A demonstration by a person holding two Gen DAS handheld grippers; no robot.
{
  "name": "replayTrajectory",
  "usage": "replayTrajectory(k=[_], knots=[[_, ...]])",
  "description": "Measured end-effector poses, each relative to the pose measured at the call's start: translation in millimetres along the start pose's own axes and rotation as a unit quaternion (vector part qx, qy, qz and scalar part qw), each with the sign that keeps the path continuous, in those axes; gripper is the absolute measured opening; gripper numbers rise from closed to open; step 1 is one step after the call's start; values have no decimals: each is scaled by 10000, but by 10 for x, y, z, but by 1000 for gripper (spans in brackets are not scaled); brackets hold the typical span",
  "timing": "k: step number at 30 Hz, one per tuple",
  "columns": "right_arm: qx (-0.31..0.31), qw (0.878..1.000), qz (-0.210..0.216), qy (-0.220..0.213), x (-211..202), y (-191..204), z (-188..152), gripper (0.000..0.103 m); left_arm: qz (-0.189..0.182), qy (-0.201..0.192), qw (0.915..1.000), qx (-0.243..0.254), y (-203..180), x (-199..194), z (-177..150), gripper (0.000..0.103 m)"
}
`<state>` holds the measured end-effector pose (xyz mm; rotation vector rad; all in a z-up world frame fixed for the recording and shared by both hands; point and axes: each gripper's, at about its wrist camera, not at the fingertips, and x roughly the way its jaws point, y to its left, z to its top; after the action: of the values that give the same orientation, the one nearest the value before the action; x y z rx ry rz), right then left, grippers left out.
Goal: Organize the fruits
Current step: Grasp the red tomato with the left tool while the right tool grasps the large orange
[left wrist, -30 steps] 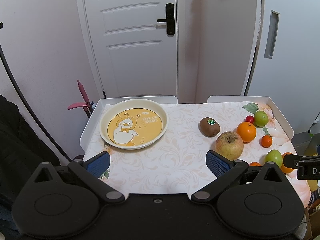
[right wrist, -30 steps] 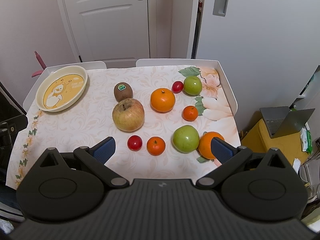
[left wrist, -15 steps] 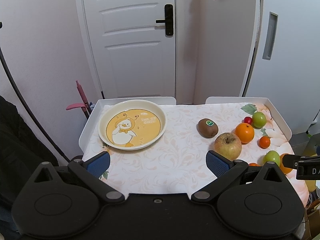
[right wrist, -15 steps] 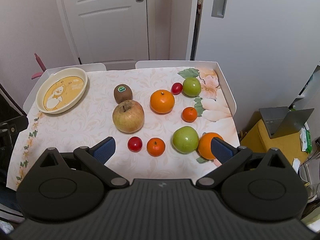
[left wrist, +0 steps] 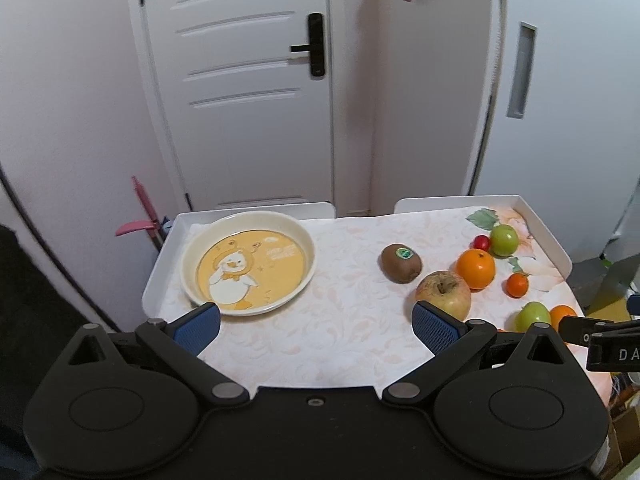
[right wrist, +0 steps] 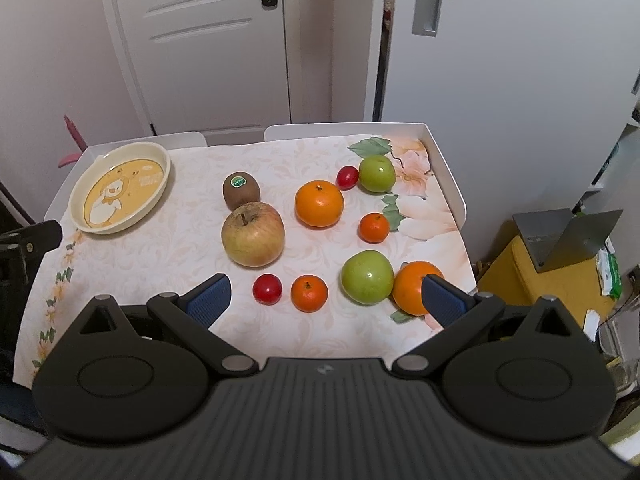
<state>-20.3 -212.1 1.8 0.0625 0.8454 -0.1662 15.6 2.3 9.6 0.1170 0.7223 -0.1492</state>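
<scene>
Fruits cluster toward the tabletop's [right wrist: 168, 256] right edge: the apple [right wrist: 253, 234] touches the kiwi [right wrist: 241, 191], with oranges and green apples beyond. The duck plate [right wrist: 120, 186] sits empty in the far-left corner. Left gripper [left wrist: 316, 322] and right gripper [right wrist: 325, 297] both hold their fingers wide apart, gripping nothing.

Both cameras looked down from above the table's [left wrist: 320, 352] near edge toward the door [left wrist: 240, 80], left one lower; both showed plate [right wrist: 160, 152] and fruit
</scene>
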Motion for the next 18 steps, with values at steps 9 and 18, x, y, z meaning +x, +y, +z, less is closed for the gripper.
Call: replayTrajectory(k=[9,18], knots=[[281,9993,-254,-36,84,-164,-116,103,-486,101,9983,322,-120,247,9,103],[45,9997,-244,-1,383,-542,-298,103,-537,290,9973,398,-531,547,-154,98]])
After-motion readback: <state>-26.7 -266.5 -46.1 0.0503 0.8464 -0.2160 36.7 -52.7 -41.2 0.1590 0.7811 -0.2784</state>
